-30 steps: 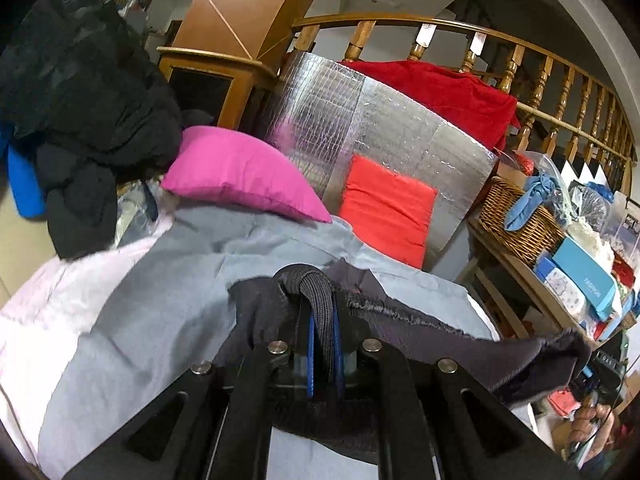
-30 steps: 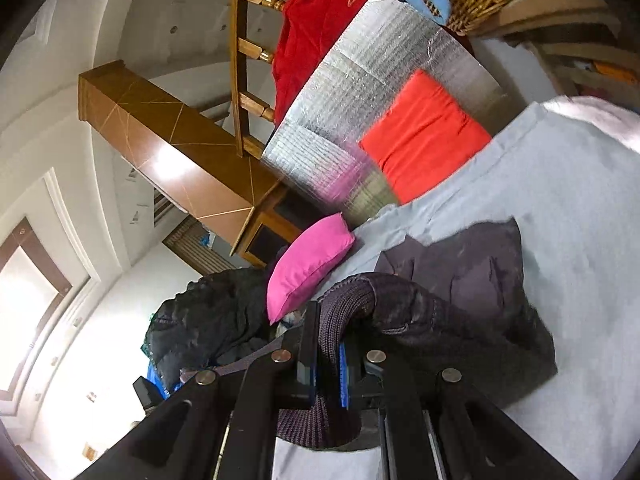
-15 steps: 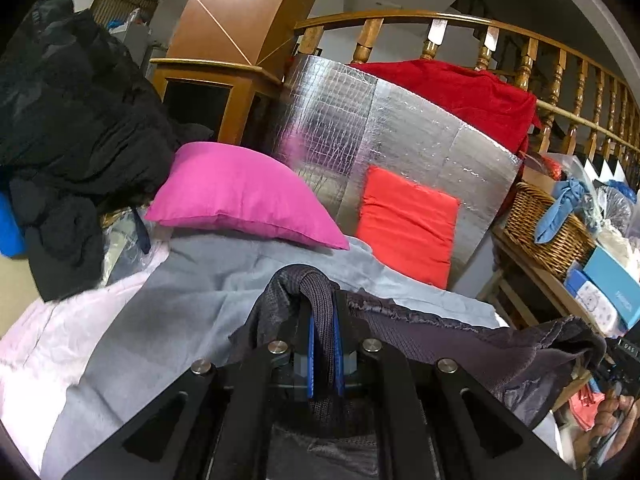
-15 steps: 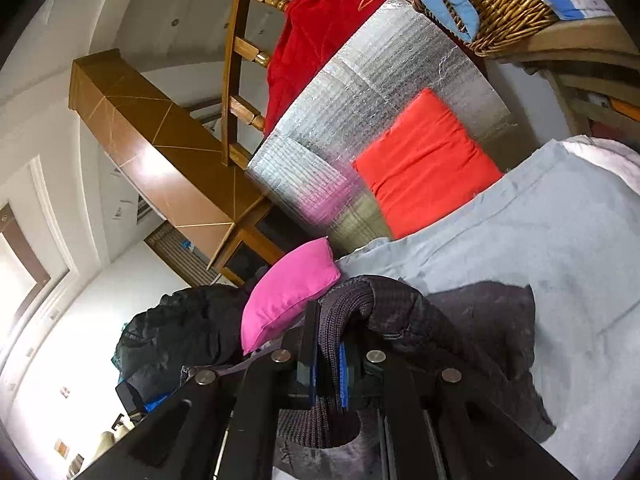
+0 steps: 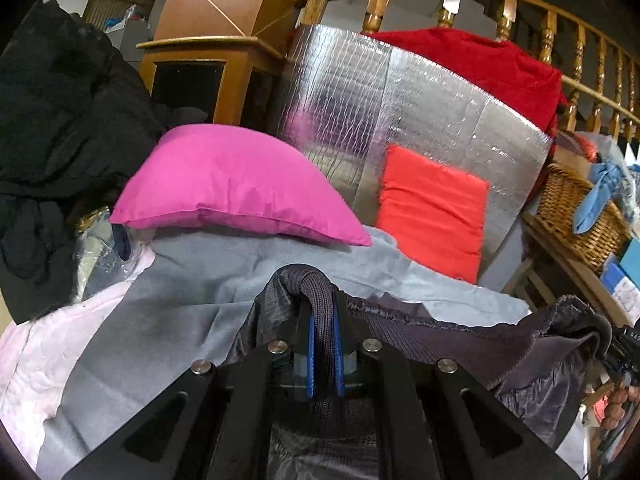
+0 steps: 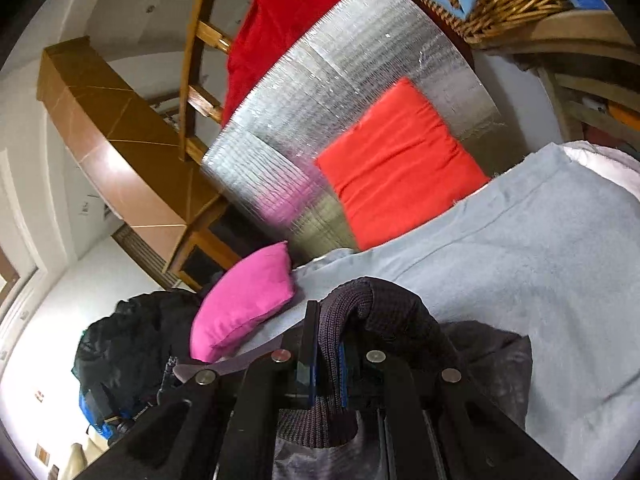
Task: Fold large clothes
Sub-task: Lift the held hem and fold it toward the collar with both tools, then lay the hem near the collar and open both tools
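Observation:
A dark purple-grey jacket with a ribbed knit hem (image 5: 460, 344) hangs stretched between both grippers above a grey blanket (image 5: 192, 304) on the bed. My left gripper (image 5: 324, 344) is shut on the ribbed hem, which loops over its fingertips. My right gripper (image 6: 328, 356) is shut on another part of the ribbed hem (image 6: 360, 312); the jacket body (image 6: 492, 364) droops onto the grey blanket (image 6: 540, 264). In the left wrist view the other hand and gripper (image 5: 624, 364) show at the far right edge, with the jacket reaching to them.
A pink pillow (image 5: 236, 188) and a red cushion (image 5: 432, 216) lean at the head of the bed against a silver foil panel (image 5: 400, 108). A black clothes pile (image 5: 56, 128) lies left. A wicker basket (image 5: 580, 216) sits on a shelf right. A wooden railing holds red cloth (image 5: 480, 64).
Both grippers have moved toward the pillow end of the bed with the jacket hem. The jacket has been pulled off the blanket and hangs more taut between them.

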Demonstrator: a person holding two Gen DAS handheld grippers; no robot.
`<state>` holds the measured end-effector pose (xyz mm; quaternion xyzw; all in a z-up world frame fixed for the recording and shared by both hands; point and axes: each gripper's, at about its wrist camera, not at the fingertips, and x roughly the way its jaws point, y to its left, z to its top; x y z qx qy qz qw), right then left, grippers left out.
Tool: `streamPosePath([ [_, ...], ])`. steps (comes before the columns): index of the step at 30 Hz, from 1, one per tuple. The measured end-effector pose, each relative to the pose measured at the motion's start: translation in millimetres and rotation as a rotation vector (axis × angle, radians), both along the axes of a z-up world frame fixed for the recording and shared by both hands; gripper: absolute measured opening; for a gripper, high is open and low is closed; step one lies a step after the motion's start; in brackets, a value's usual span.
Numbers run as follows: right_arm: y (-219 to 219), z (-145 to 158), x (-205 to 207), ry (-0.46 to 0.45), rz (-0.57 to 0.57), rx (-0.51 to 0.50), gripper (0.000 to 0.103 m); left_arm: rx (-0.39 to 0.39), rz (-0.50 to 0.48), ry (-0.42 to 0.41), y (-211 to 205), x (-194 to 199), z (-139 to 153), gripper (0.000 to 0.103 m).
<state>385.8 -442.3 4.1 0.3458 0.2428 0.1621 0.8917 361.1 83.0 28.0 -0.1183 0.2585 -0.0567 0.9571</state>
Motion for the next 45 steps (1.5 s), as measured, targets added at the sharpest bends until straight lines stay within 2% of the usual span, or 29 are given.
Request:
streamPosePath([
  [9,-1,-33,56,0.106,-0.016,-0.047,0.007,0.052,0.021,0.102,-9,56,-35,0.008],
  [24,3,-83,116,0.242,-0.028,-0.101,0.007,0.083,0.041,0.246,-19,117,-85,0.008],
  [32,0,-112,134,0.330,-0.045,-0.125,0.007,0.119,0.042,0.267,-26,132,-100,0.008],
  [42,2,-128,144,0.379,-0.052,-0.133,0.008,0.121,0.057,0.291,-28,142,-111,0.009],
  [45,3,-130,145,0.390,-0.060,-0.122,0.008,0.115,0.064,0.297,-28,142,-111,0.012],
])
